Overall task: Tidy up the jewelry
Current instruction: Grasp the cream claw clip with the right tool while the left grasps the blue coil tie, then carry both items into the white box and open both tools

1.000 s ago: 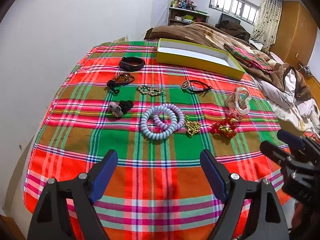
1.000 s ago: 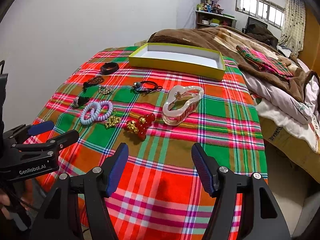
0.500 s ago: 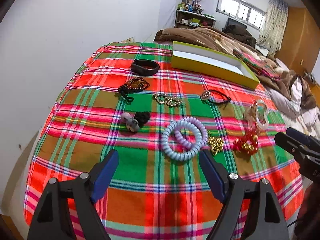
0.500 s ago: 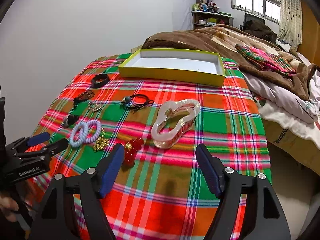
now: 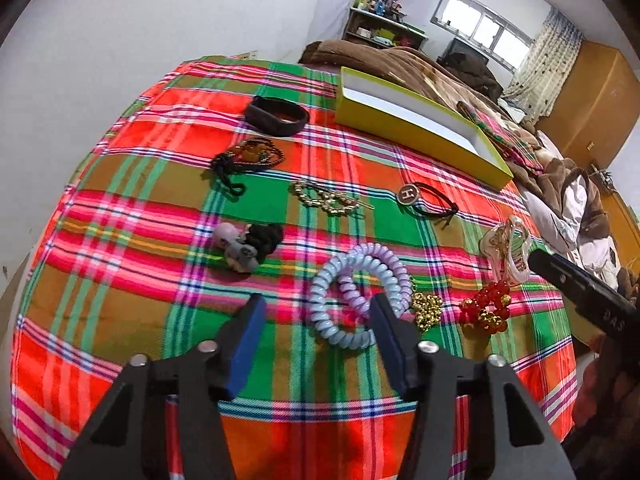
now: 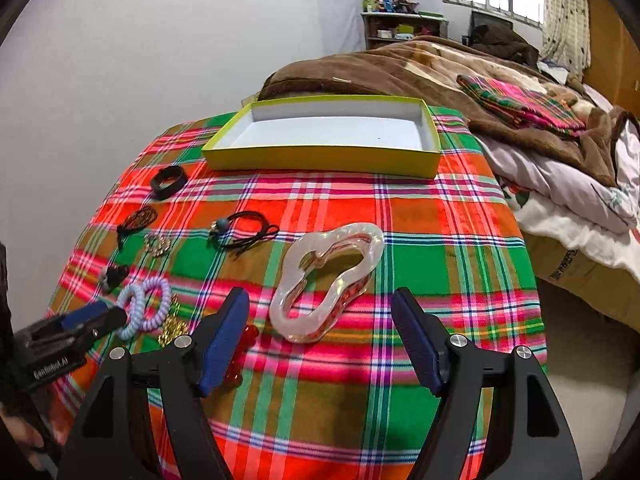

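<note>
Left gripper (image 5: 316, 336): jaws wide apart, holding nothing, low over the plaid surface (image 5: 120, 248). The blue spiral hair tie (image 5: 340, 308) lies just ahead between the fingertips, and the right fingertip overlaps its near-right rim in this view. It is interlocked with the purple spiral hair tie (image 5: 372, 268), so a pinch on the near rim will likely drag both.

Further left and ahead: black scrunchie with grey charm (image 5: 248, 244), gold chain piece (image 5: 324, 198), dark bead bracelet (image 5: 248, 158), black band (image 5: 277, 115). To the right of the coils: gold bead cluster (image 5: 428, 310), red bead cluster (image 5: 486, 308).

Right gripper (image 6: 320, 336): also fully spread, empty. The translucent hair claw (image 6: 328, 280) sits directly ahead, centred between the fingers, long axis running near-left to far-right, so diagonal to the closing line. I'd rotate the wrist a bit to close across its narrow width.

Yellow tray (image 6: 320, 158) at the far edge has nothing in it. It lies straight ahead of the right gripper, far-right of the left. Each hand is nearer its own target, so no crossover should be needed.
</note>
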Available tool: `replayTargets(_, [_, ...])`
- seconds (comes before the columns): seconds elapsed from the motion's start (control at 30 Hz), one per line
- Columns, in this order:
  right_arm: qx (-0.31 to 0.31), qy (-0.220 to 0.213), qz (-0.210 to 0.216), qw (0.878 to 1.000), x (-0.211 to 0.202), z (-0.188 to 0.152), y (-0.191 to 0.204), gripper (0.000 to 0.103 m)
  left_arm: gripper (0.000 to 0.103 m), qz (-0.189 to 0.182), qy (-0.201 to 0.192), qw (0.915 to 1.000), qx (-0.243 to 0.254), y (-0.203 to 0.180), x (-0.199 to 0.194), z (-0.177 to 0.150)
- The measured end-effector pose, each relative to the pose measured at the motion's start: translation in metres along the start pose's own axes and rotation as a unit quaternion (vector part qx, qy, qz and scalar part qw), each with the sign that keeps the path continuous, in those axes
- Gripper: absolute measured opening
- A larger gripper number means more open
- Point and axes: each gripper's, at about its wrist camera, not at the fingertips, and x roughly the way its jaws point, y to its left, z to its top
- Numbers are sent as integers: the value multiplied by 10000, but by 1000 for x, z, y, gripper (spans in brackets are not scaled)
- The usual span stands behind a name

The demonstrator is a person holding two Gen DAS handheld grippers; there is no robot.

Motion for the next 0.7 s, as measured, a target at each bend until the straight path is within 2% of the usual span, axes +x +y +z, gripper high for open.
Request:
replayTargets(0.07, [106, 78, 38, 9999, 6, 2, -3, 64, 48, -24, 2, 10000, 49, -3, 2, 1])
replayTargets(0.13, [195, 146, 71, 9997, 11, 3, -6, 53, 42, -24, -9, 10000, 86, -4, 3, 2])
replayTargets(0.3, [290, 289, 10, 9992, 20, 5, -9, 39, 28, -93, -7, 9999, 89, -2, 6, 4])
replayTargets(0.47, [428, 508, 17, 9978, 32, 7, -13, 36, 24, -77, 9, 9998, 201, -5, 8, 7])
replayTargets(0.6, [461, 626, 83, 9969, 38, 7, -16, 13, 20, -108, 58, 9996, 250, -8, 11, 11])
replayTargets(0.7, [430, 599, 73, 9972, 37, 5, -17, 12, 10, -147, 57, 9995, 278, -10, 10, 12])
